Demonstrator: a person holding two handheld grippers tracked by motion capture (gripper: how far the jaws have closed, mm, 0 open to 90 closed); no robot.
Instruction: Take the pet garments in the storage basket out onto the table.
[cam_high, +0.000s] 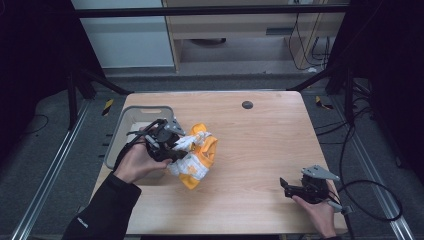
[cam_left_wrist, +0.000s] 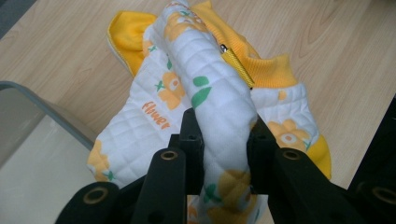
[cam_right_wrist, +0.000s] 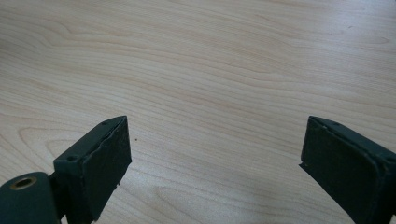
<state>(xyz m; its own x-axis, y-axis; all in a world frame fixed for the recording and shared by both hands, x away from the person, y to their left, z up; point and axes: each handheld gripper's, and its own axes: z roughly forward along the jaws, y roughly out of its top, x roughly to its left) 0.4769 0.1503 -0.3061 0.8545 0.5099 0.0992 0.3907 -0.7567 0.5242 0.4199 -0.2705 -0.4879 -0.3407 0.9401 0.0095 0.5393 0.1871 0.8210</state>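
Note:
A small quilted garment (cam_high: 196, 156), white with orange flowers and yellow trim, lies bunched on the wooden table just right of a grey bin (cam_high: 131, 118). My left gripper (cam_high: 176, 150) is shut on a fold of it. In the left gripper view the white quilted fabric (cam_left_wrist: 219, 102) is pinched between the two black jaws, and the rest of the garment spreads on the table beyond, with a yellow zipper pull (cam_left_wrist: 237, 65) on top. My right gripper (cam_high: 285, 186) rests near the table's front right, open over bare wood (cam_right_wrist: 210, 93), with nothing between its jaws.
The grey bin's rim (cam_left_wrist: 42, 103) sits close to the left of the garment. A small dark round hole (cam_high: 247, 104) marks the table's far side. Cables trail on the floor at the right (cam_high: 370, 200).

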